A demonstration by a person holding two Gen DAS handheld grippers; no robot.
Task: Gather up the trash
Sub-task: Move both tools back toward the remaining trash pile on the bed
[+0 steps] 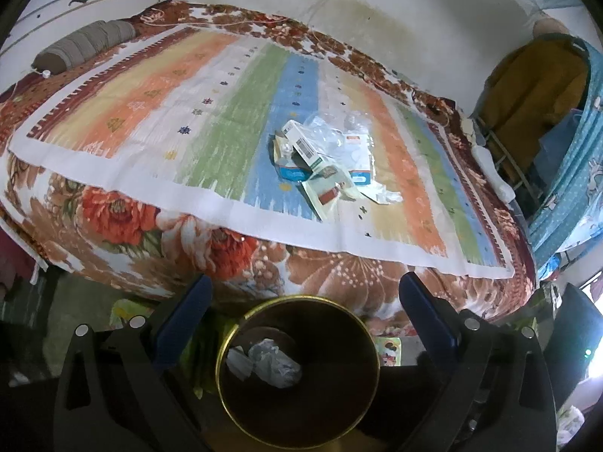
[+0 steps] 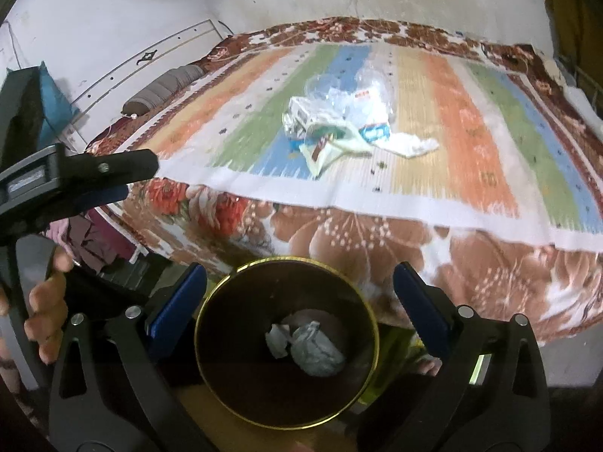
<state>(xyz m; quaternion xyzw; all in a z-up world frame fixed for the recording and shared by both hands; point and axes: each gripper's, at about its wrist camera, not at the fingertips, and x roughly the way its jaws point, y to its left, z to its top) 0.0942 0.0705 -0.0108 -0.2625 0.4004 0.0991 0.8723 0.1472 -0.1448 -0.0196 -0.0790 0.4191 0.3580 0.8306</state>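
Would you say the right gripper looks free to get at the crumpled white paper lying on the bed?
Probably yes: the right gripper is open and empty, and the crumpled white paper lies uncovered at the pile's edge, with nothing between them.

The striped mat (image 1: 158, 113) lies bare over most of its left half and along its right stripes, giving open approach. A heap of trash (image 1: 324, 154) sits at centre frame, the only obstacle on it. A bolster (image 1: 83, 47) lies at the upper left edge. Below, the bin (image 1: 297, 373) mouth gapes between the spread fingers (image 1: 181, 324), with crumpled paper (image 1: 271, 361) at its bottom.
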